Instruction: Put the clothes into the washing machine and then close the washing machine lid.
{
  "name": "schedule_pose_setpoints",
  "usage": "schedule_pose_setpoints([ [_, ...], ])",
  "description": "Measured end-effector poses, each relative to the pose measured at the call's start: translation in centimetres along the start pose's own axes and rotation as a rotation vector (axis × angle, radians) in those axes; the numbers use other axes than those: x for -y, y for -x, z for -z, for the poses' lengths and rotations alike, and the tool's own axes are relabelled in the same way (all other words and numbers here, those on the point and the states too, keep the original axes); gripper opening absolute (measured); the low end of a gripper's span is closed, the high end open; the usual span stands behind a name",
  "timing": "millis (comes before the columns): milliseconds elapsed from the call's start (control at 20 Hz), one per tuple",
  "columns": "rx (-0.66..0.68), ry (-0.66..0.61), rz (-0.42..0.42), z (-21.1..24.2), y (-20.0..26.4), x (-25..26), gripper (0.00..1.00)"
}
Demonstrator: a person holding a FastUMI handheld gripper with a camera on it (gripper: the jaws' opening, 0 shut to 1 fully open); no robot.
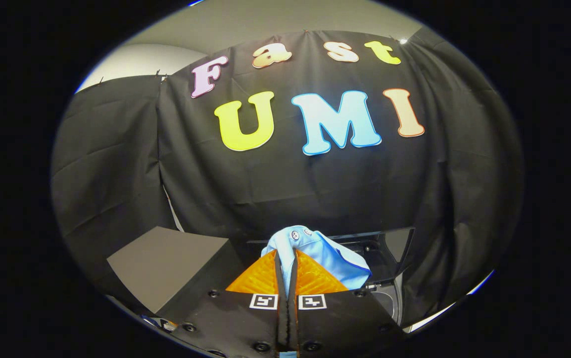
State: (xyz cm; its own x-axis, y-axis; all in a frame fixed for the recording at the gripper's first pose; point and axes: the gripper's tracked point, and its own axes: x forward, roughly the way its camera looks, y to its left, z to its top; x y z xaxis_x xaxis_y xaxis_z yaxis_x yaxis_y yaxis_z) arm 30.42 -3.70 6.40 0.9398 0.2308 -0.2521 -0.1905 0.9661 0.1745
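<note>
One gripper, fingers drawn nearly together and clamped on a light blue garment. Cloth is pinched in the narrow gap between the fingers; the rest bunches up above their tips and spills to the right. Two small buttons show on the top fold. One washing machine, dark, just beyond and below the garment, right of the fingers; its lid appears raised, though the opening is mostly hidden. One dark box-like block, left of the fingers, flat top facing up. Black cloth wall hangs behind everything.
</note>
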Motion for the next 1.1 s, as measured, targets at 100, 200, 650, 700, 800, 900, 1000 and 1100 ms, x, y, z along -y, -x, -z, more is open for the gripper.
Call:
schedule_pose_setpoints([
  [100,-0.019,0.005,0.009,1.2,-0.6,0.6,0.01],
  [200,-0.043,0.005,0.013,2.6,-1.1,1.0,0.01],
  [650,-0.149,-0.031,0.055,9.2,-3.5,3.4,0.01],
  [700,-0.157,-0.029,0.062,9.7,-3.7,3.6,0.01],
  [800,-0.175,-0.024,0.073,10.9,-4.0,4.2,0.01],
  [900,-0.188,-0.013,0.083,12.0,-4.3,4.7,0.01],
  [1000,-0.204,0.002,0.087,13.1,-4.6,5.1,0.01],
  [1100,-0.225,0.008,0.09,14.4,-5.1,5.5,0.01],
])
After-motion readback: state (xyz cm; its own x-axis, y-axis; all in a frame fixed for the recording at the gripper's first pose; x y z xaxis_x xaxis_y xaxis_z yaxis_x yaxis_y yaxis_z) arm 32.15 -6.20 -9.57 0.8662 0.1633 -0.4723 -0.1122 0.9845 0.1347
